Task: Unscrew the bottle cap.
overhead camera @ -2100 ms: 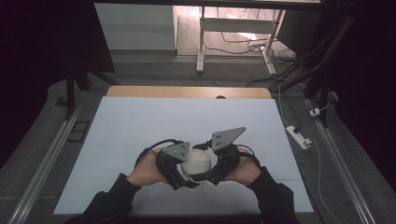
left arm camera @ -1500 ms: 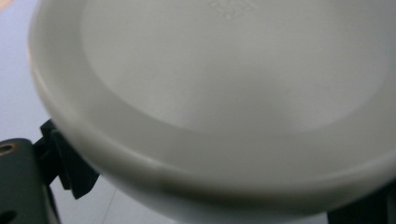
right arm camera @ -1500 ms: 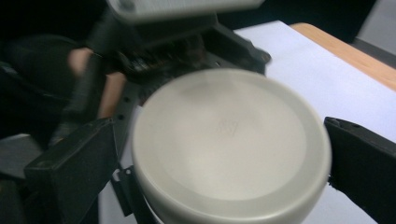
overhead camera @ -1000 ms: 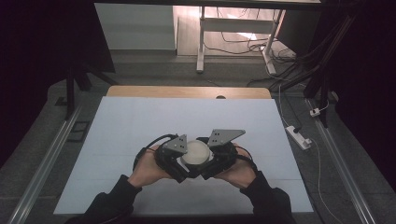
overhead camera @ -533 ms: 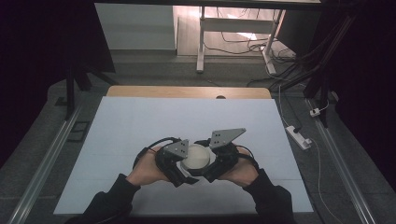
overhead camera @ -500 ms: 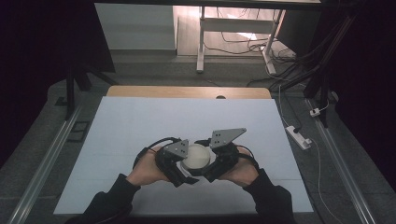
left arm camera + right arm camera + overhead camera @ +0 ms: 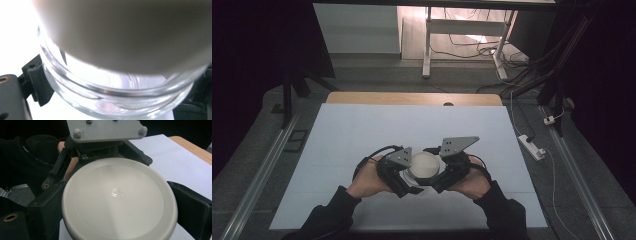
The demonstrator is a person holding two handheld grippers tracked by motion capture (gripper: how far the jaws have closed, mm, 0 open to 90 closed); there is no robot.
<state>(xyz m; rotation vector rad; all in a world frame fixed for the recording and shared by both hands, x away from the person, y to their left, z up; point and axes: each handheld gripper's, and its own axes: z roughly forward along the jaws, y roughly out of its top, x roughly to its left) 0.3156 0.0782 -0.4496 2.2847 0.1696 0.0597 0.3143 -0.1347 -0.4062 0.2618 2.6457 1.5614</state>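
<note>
The glass jar (image 7: 117, 100) sits between the left gripper (image 7: 398, 172) jaws, which close around its clear wall below the neck. Its round grey lid (image 7: 120, 201) lies between the right gripper (image 7: 447, 172) jaws — one black jaw presses each side of the rim. Both grippers meet at the jar near the table (image 7: 362, 125) front edge — bare surface spreads beyond and to both sides.
</note>
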